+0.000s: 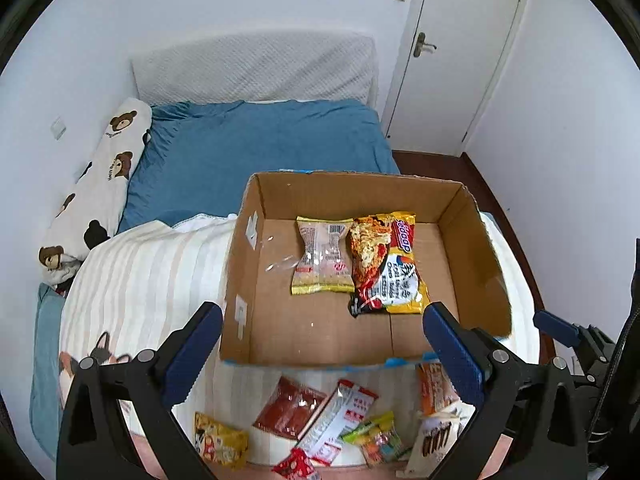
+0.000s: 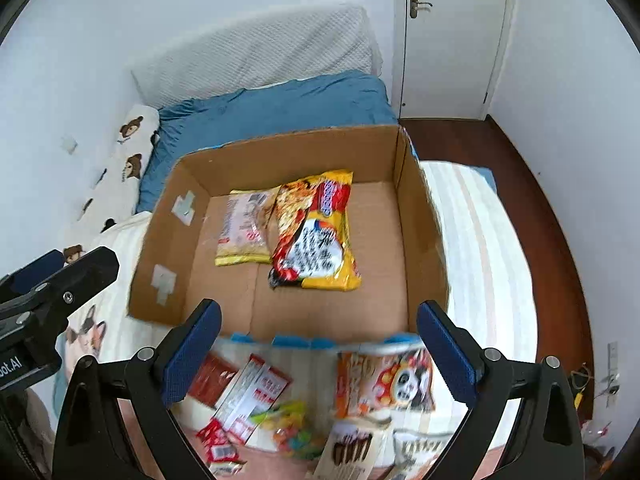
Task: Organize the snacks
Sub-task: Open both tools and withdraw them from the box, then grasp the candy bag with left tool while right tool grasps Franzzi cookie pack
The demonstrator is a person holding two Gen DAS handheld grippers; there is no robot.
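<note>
An open cardboard box (image 1: 256, 272) (image 2: 424, 248) sits on a striped blanket on the bed. Inside lie a yellow-red noodle packet (image 1: 386, 264) (image 2: 316, 232) and a clear, yellow-edged snack packet (image 1: 322, 258) (image 2: 244, 228). In front of the box lie several loose snacks: a dark red packet (image 1: 290, 408), a red-white packet (image 1: 338, 420) (image 2: 254, 396), a yellow packet (image 1: 220, 444), a candy bag (image 1: 376, 438) (image 2: 292, 428) and an orange panda packet (image 2: 386, 384). My left gripper (image 1: 324, 344) and right gripper (image 2: 318, 340) are both open and empty above the loose snacks.
A blue duvet (image 1: 256, 152) covers the far bed, with a bear-print pillow (image 1: 96, 192) at the left wall. A white door (image 1: 460, 48) stands at the back right. Dark wooden floor (image 2: 552, 240) runs along the bed's right side.
</note>
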